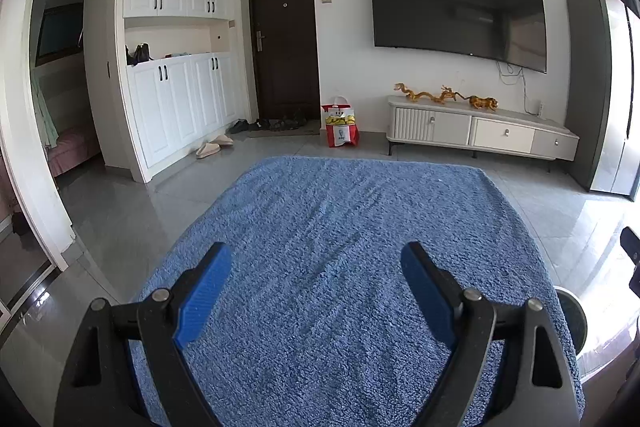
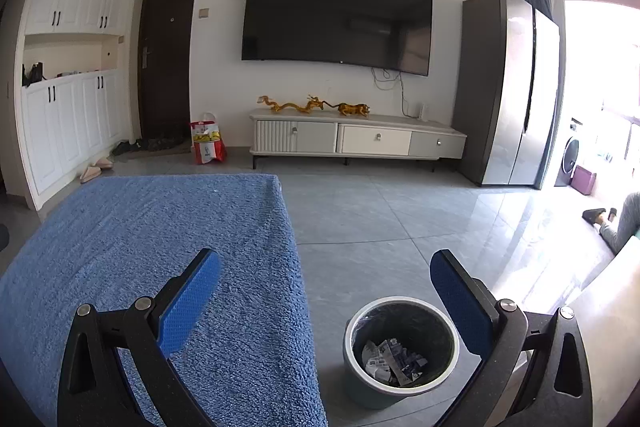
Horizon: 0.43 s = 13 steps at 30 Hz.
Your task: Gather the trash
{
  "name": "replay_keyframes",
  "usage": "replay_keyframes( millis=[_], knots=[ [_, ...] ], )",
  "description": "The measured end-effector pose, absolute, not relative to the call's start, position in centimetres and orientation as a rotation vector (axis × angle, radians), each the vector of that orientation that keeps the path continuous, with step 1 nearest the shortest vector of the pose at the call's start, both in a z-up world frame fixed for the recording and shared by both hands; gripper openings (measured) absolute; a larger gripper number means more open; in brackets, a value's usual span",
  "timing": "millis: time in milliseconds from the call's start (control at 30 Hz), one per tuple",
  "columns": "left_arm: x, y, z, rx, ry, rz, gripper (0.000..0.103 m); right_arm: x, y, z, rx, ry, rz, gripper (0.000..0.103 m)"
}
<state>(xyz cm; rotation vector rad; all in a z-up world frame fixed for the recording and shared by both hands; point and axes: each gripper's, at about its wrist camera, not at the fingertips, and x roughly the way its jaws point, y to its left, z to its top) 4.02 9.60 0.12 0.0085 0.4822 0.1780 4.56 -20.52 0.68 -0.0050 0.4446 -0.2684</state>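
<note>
Left gripper (image 1: 316, 259): I see jaws spread, empty, above blue cloth (image 1: 340, 227).
Right gripper (image 2: 326, 267): spread, empty.
Bin (image 2: 400, 351): lower right of frame, on floor.
Trash (image 2: 394, 361): paper inside bin.

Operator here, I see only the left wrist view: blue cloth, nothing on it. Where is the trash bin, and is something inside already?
Observer: The bin stands on the grey floor, just right of the blue cloth.
Operator: Is it empty?
Observer: No, crumpled printed papers lie at its bottom.
Operator: Is the right tool holding anything?
Observer: No, the right tool is open and empty, above the cloth's right edge and the bin.
</note>
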Motion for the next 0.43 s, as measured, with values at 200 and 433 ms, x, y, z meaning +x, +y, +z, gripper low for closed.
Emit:
replay_keyframes(
  millis=[200, 433],
  knots=[
    [3.94, 9.45, 0.17, 0.010, 0.478, 0.178, 0.087, 4.49, -20.65, 0.53, 0.003, 0.444, -0.271, 0.103],
    [3.87, 9.30, 0.12, 0.011, 0.481, 0.168, 0.087, 4.50, -20.77, 0.51, 0.003, 0.445, -0.270, 0.103]
  ],
)
